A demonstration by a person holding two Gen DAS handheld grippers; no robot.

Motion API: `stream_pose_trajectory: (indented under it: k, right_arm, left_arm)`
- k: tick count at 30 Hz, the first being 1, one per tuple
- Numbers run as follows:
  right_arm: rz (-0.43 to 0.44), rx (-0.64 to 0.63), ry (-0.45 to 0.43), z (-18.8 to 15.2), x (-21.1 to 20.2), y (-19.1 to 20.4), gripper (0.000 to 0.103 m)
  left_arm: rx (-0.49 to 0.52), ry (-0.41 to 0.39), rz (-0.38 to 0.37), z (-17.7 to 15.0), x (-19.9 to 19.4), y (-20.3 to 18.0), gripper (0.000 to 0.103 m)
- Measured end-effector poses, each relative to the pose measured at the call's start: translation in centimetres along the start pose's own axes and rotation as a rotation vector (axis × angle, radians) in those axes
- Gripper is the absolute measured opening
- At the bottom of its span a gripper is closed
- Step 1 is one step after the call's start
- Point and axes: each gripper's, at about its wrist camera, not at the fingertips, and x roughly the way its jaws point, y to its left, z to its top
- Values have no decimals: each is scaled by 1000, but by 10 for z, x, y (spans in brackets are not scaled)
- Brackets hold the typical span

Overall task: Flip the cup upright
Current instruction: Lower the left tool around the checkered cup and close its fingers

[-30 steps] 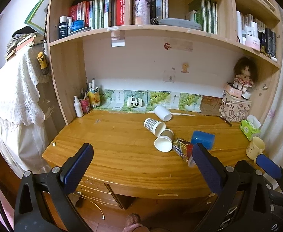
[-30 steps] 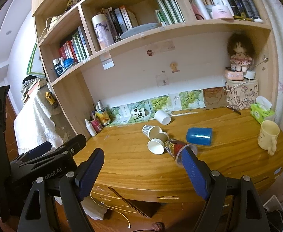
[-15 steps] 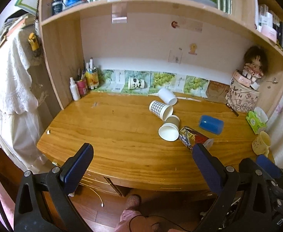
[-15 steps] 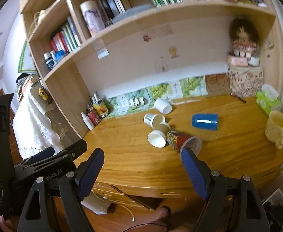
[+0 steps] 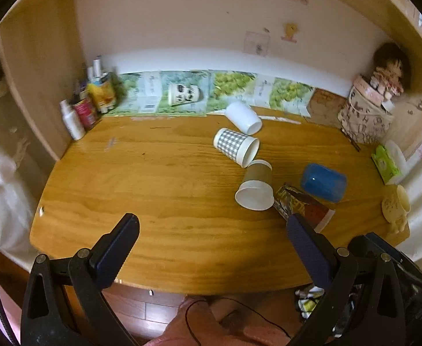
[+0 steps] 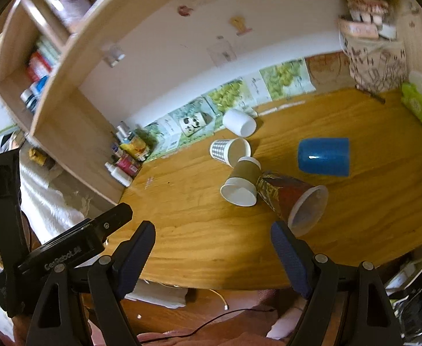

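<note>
Several cups lie on their sides on the wooden desk [image 5: 159, 190]: a white cup [image 5: 243, 117] at the back, a checked cup [image 5: 235, 147], a brown paper cup [image 5: 255, 186], a patterned red cup [image 5: 304, 207] and a blue cup [image 5: 323, 182]. The right wrist view shows them too: white cup [image 6: 239, 122], checked cup [image 6: 229, 151], brown cup [image 6: 241, 181], red cup [image 6: 293, 199], blue cup [image 6: 323, 156]. My left gripper [image 5: 212, 230] is open and empty over the front edge. My right gripper [image 6: 212, 238] is open and empty, short of the red cup.
A panda mug [image 5: 183, 94] lies at the back wall. Bottles and tubes [image 5: 88, 106] stand at the back left. A patterned box with a doll [image 5: 367, 118], a green tissue pack [image 5: 387, 164] and a cream mug [image 5: 395, 207] stand on the right.
Both grippers have moved forward and tilted down toward the desk; the cups look larger and the upper shelves have left the left view. Both stay open.
</note>
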Motion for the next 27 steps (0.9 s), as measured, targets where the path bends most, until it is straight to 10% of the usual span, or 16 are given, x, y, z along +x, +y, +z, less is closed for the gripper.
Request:
stream_pose_trajectory:
  k: [27]
  right_arm:
    - [-40,493,245,40,136,-30,83]
  left_arm:
    - [821,109,-21,92,136,-10,98]
